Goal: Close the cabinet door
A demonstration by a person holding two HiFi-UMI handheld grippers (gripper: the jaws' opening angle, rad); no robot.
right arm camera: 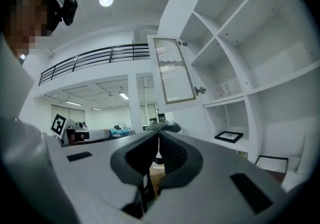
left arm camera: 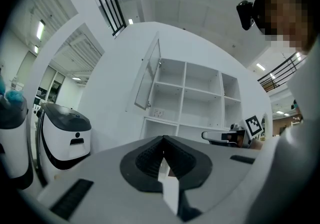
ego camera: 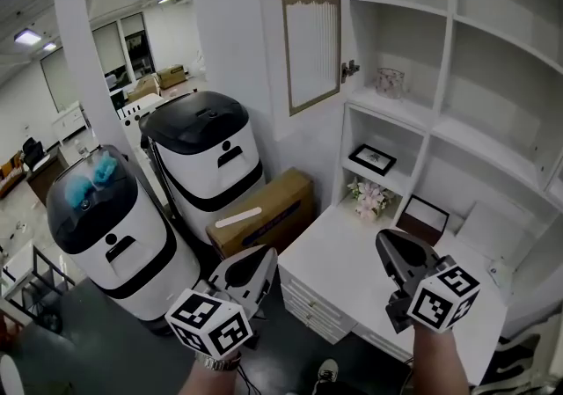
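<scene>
The cabinet door [ego camera: 310, 24], a wood-framed panel of ribbed glass, stands swung open at the upper left of the white shelf unit [ego camera: 449, 59]. Its small metal knob [ego camera: 349, 69] sits at the door's lower right edge. The door also shows in the left gripper view [left arm camera: 148, 76] and in the right gripper view [right arm camera: 173, 71]. My left gripper [ego camera: 262, 255] is held low, far below the door, shut and empty [left arm camera: 162, 139]. My right gripper [ego camera: 390, 245] hovers over the white counter [ego camera: 343, 266], also shut with nothing in it [right arm camera: 159, 135]. Both point level.
Two white machines with black domed tops [ego camera: 207, 156] [ego camera: 110, 226] stand at the left, with a cardboard box [ego camera: 264, 213] between them and the counter. On the shelves are a glass cup [ego camera: 390, 82], a picture frame [ego camera: 372, 158], flowers [ego camera: 369, 198] and a dark frame [ego camera: 422, 219].
</scene>
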